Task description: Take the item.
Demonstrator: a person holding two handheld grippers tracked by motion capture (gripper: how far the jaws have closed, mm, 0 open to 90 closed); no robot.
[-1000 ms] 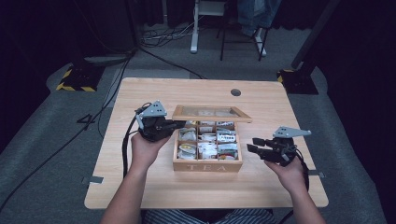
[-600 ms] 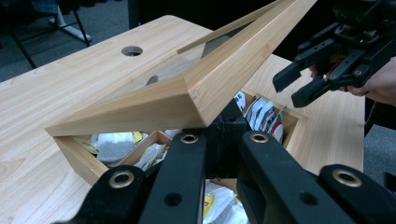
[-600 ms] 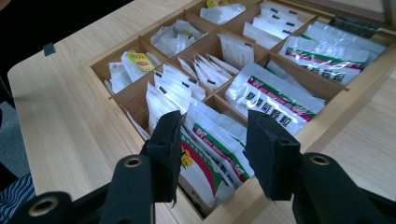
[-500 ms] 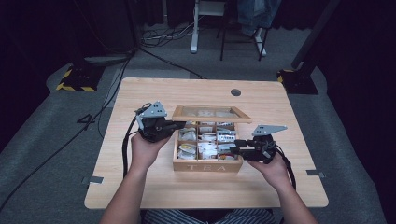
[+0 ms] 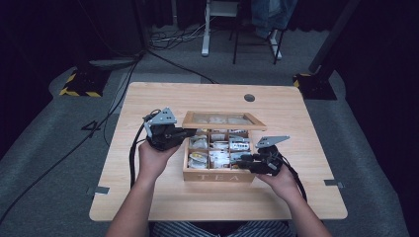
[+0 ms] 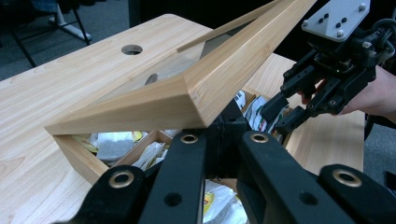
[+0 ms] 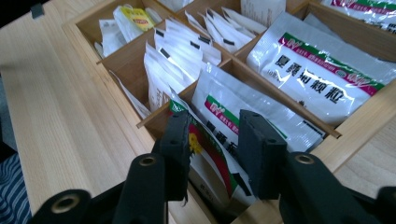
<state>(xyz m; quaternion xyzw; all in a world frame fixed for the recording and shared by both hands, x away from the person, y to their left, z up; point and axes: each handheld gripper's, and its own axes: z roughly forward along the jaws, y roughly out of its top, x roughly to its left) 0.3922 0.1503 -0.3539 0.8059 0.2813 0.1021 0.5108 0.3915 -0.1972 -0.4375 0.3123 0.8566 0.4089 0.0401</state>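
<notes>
The right gripper (image 7: 212, 154) has its two black jaws apart, dipped into the front middle compartment of the tea box (image 5: 219, 176). A white sachet with a red and green band (image 7: 210, 156) stands between the jaws; the left jaw lies against it, while the right jaw stands a little off, so it is not clamped. From above, that gripper (image 5: 245, 162) sits at the box's 4 o'clock corner, pointing toward 9 o'clock, with the person's right hand (image 5: 279, 178) behind it.

The left gripper (image 6: 222, 140) is closed on the near corner of the wooden lid (image 6: 187, 88), its jaws pressed up against the underside so the lid is held raised and tilted. In the high view this gripper (image 5: 185, 133) is at the box's 10 o'clock, in the person's left hand (image 5: 153, 160), and the glass-paned lid (image 5: 223, 120) hangs open over the back row.

Inside the box, wooden dividers make separate compartments. At 12 o'clock from the right gripper's jaws lies a stack of plain white sachets (image 7: 180, 56); at 1 o'clock, large white packets printed with dark characters (image 7: 322, 74); at 11 o'clock, a cell with a yellow-labelled bag (image 7: 135, 18).

The box rests at the centre of a light wooden table (image 5: 148, 202), with a round cable hole (image 5: 249, 98) at 12 o'clock.
</notes>
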